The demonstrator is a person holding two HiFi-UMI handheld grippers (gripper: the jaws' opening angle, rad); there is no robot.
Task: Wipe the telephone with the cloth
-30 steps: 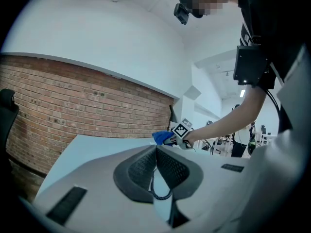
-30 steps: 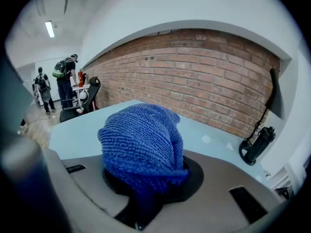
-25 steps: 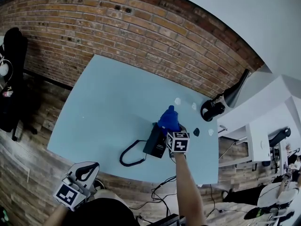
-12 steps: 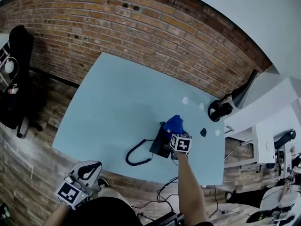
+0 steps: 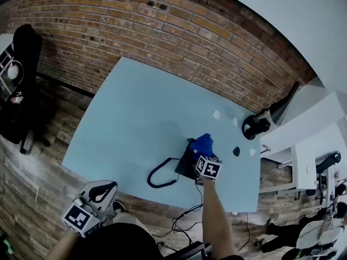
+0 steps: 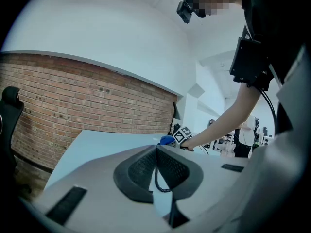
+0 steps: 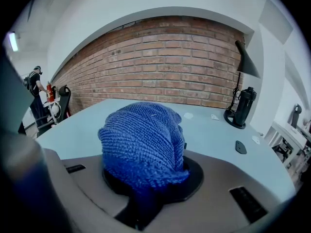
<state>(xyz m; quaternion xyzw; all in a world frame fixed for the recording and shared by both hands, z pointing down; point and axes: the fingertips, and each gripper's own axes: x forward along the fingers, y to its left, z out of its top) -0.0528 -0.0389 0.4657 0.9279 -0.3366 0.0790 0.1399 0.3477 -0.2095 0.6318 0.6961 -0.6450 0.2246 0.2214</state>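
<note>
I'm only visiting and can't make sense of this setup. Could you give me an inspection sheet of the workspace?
Surface: light blue table, no spills seen.
Job's things: black telephone near the front right edge; blue knitted cloth bunched over its far end.
Clutter: white scraps, a small dark object, a black desk lamp at the right corner.
Grippers: right gripper shut on the cloth; left gripper shut, empty, held off the table's near side.
Cables: coiled cord loops left of the telephone; thin cables hang below the near edge.
Surroundings: brick wall, wooden floor, black chair.
</note>
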